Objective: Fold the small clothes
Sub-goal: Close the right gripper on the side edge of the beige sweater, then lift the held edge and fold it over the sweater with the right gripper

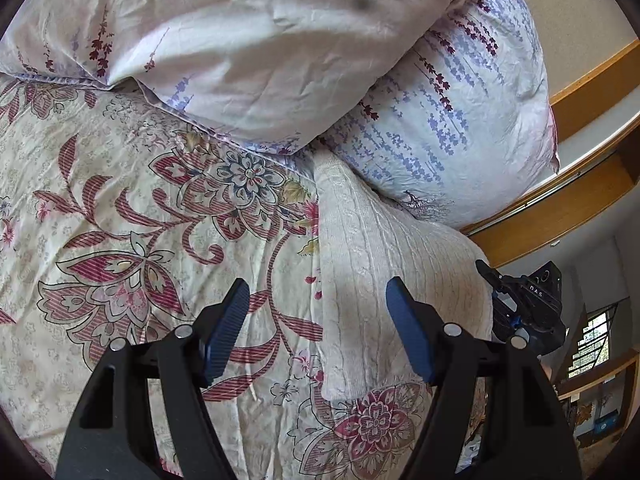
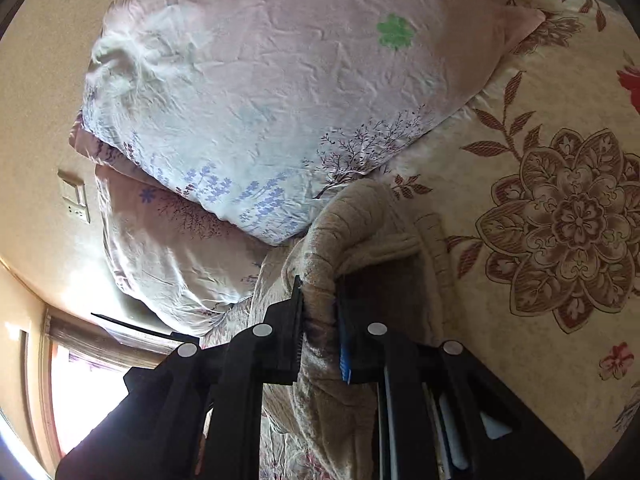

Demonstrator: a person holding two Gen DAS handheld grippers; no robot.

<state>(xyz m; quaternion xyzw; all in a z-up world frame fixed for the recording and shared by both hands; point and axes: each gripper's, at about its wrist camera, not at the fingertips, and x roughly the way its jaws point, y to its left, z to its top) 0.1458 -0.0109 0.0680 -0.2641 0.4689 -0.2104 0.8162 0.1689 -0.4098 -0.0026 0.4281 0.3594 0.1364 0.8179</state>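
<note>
A cream ribbed knit garment (image 1: 380,264) lies on the flowered bedspread (image 1: 120,220), its far end against the pillows. My left gripper (image 1: 316,296) is open and empty, hovering over the garment's left edge. My right gripper (image 2: 320,304) is shut on a bunched fold of the same knit garment (image 2: 352,220) and holds it lifted off the bedspread (image 2: 560,220). The right gripper's black body (image 1: 528,304) shows at the garment's right side in the left wrist view.
Two pale floral pillows (image 1: 260,40) (image 1: 460,120) are stacked at the head of the bed, also in the right wrist view (image 2: 260,80). A wooden bed frame (image 1: 560,208) runs on the right. A wall socket (image 2: 76,196) and a window (image 2: 80,392) lie left.
</note>
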